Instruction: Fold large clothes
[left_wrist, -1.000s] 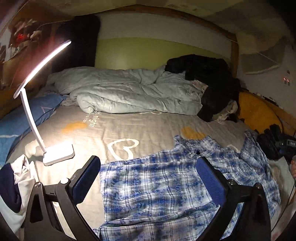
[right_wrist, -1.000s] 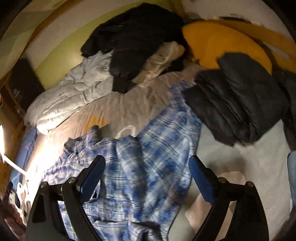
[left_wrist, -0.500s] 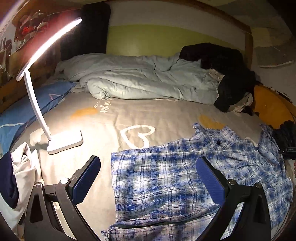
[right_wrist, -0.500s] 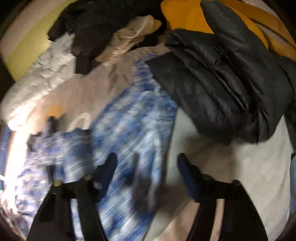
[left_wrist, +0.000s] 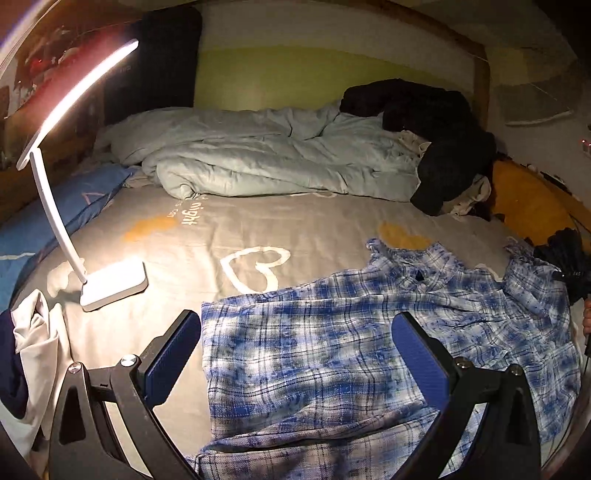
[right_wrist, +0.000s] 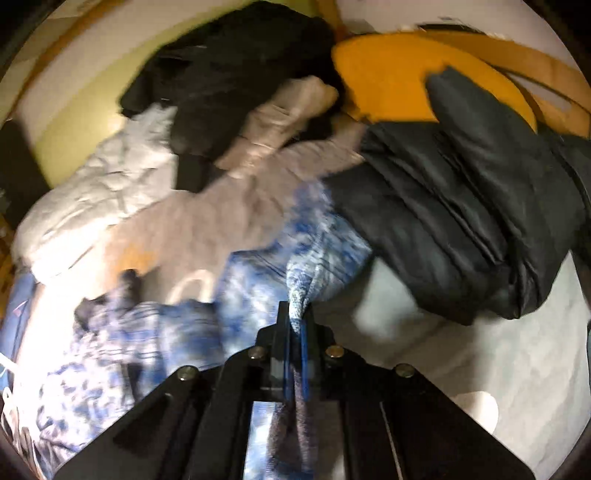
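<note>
A blue and white plaid shirt (left_wrist: 332, 354) lies spread and rumpled on the grey bed sheet (left_wrist: 207, 236). My left gripper (left_wrist: 295, 350) is open and empty, its jaws wide apart just above the shirt's near left part. In the right wrist view, my right gripper (right_wrist: 297, 321) is shut on a bunched edge of the plaid shirt (right_wrist: 314, 258), which rises from the jaws as a twisted fold. That view is blurred.
A lit white desk lamp (left_wrist: 110, 280) stands on the sheet at left. A pale crumpled duvet (left_wrist: 258, 158) and black clothes (left_wrist: 436, 122) lie at the back. A dark puffer jacket (right_wrist: 461, 214) and an orange cushion (right_wrist: 399, 74) lie right of the shirt. White cloth (left_wrist: 33, 350) lies near left.
My right gripper went from open above the shirt to shut on the shirt's edge near the dark jacket. My left gripper drew back slightly and stayed open.
</note>
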